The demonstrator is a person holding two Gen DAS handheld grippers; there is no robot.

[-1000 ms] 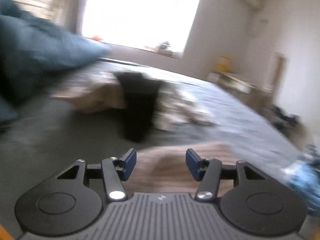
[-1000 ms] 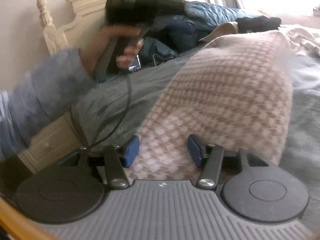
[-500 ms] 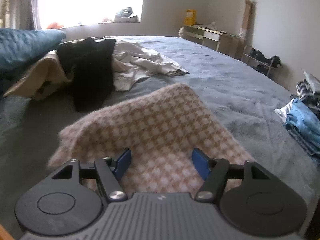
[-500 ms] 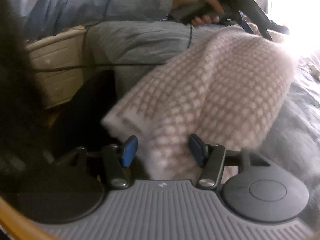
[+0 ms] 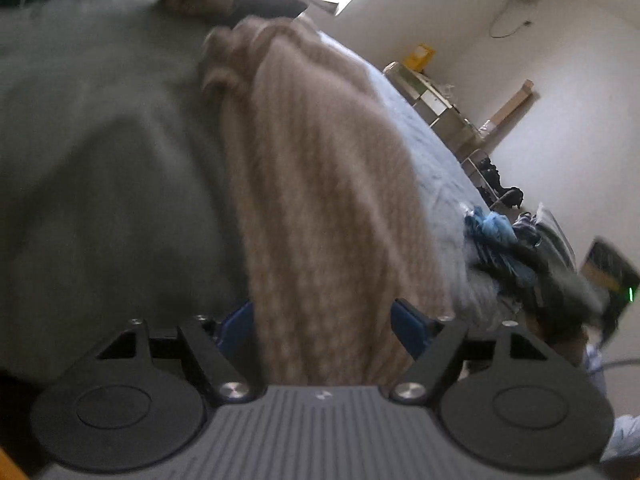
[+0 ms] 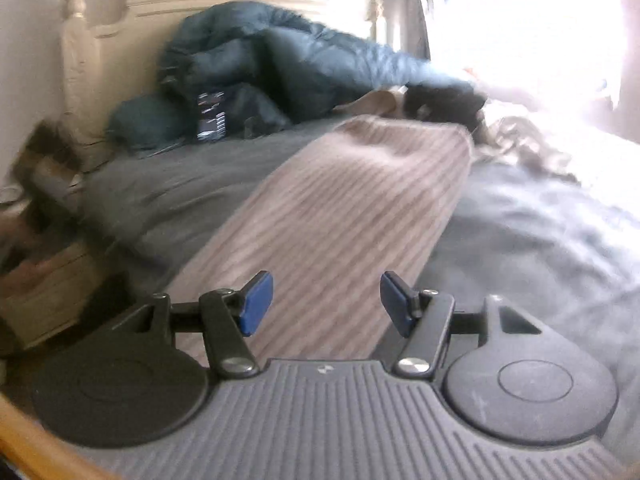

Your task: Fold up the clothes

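Fingers (image 6: 257, 307) spread wide, checked garment (image 6: 340, 216) lying between them.

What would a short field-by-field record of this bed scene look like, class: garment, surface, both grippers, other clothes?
garment: beige checked knit, stretched along the bed, blurred
surface: grey bedspread
left gripper: fingers apart, knit passing between them
right gripper: fingers apart, knit beneath, no grip visible
headboard end: dark blue duvet
other clothes: black garment, cream cloth, blue folded pile
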